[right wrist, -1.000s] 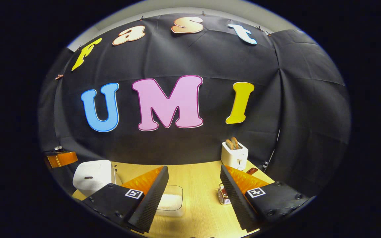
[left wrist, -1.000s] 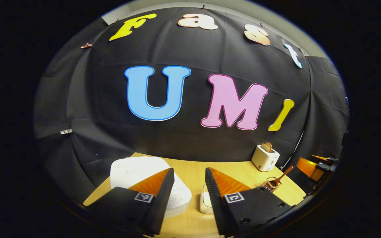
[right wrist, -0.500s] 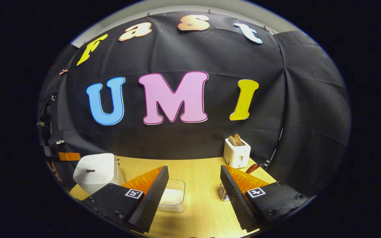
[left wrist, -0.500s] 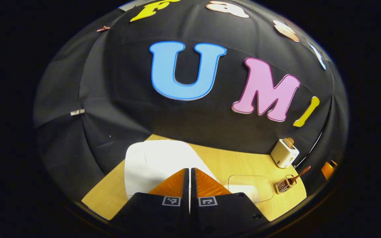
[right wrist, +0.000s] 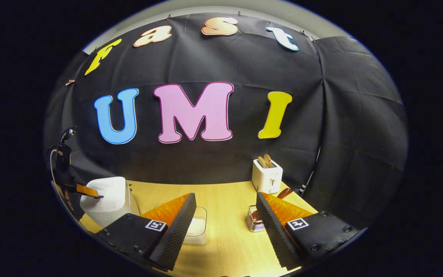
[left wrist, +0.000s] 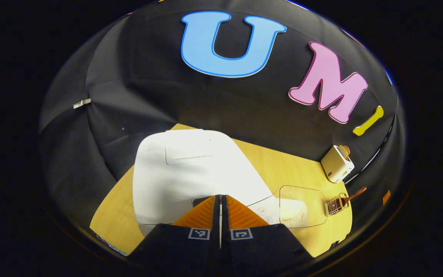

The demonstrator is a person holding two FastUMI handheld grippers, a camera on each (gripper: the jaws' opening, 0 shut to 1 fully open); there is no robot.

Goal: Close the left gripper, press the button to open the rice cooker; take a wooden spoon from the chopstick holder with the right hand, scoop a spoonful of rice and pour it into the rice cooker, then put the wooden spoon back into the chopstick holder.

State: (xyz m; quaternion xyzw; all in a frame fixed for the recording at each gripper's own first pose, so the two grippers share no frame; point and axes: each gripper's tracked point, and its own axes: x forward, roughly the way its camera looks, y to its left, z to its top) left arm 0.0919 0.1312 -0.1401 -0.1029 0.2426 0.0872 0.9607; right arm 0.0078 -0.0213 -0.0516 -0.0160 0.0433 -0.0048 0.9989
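The white rice cooker (left wrist: 190,169) sits on the wooden table with its lid down. My left gripper (left wrist: 220,198) is shut and empty, its tips at the dark button on the cooker's front top. In the right gripper view the left gripper (right wrist: 90,191) touches the cooker (right wrist: 104,198) at the far left. A clear box of rice (left wrist: 302,207) lies right of the cooker. The wire chopstick holder (left wrist: 335,205) holds the wooden spoon (left wrist: 356,193). My right gripper (right wrist: 225,219) hangs open above the table, between the rice box (right wrist: 197,229) and the holder (right wrist: 255,222).
A white toaster (right wrist: 267,177) with bread slices stands at the back right against the wall, also in the left gripper view (left wrist: 336,164). A cable (right wrist: 312,173) runs down the wall behind it. Bare table (right wrist: 229,242) lies under my right gripper.
My left gripper shut, tipped down and moved onto the cooker's front top. My right gripper stayed open and drifted slightly, the holder now more in view.
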